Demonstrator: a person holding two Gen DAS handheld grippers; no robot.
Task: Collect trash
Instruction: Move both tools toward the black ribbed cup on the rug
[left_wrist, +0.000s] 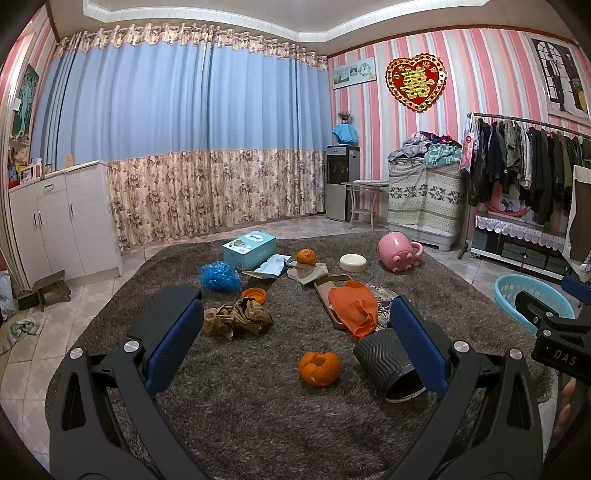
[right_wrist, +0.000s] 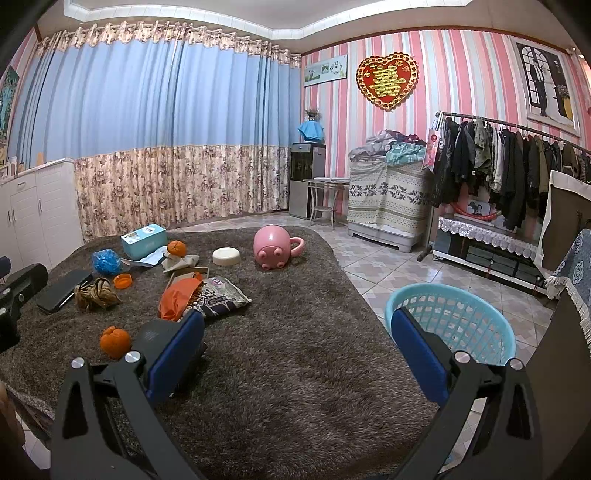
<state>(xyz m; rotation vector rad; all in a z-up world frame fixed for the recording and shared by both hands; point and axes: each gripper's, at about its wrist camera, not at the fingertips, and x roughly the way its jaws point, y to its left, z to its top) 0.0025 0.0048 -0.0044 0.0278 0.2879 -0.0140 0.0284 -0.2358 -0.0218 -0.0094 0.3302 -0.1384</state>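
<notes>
Shaggy grey-brown carpet (left_wrist: 258, 406) covers the middle of a room with pink striped wallpaper (left_wrist: 480, 74), blue curtains with floral trim (left_wrist: 166, 110) and pale floor tiles (right_wrist: 388, 266).

Both grippers hang above the carpet with nothing between their blue pads. The left gripper (left_wrist: 295, 350) has its fingers spread wide. Just ahead of its opening lies a hollowed orange peel (left_wrist: 319, 368), and beside the right finger a black ribbed cup (left_wrist: 388, 363) lies on its side. Further ahead on the left sits a crumpled wad of brown paper (left_wrist: 236, 316), with a small orange lid (left_wrist: 254, 294) and a bunched blue plastic bag (left_wrist: 219, 275) beyond it. Ahead on the right, a crumpled orange plastic bag (left_wrist: 354, 306) lies on a tan tray (left_wrist: 327, 286) and a printed packet (right_wrist: 221, 293).

The right gripper (right_wrist: 297, 350) is also spread wide, over bare carpet. A light blue plastic basket (right_wrist: 450, 317) stands on the tiles just beyond its right finger, and the same peel (right_wrist: 115, 341) lies just off its left finger. Far ahead, a pink pig-shaped mug (right_wrist: 275, 247) lies tipped over near a white round dish (right_wrist: 226, 256).
</notes>
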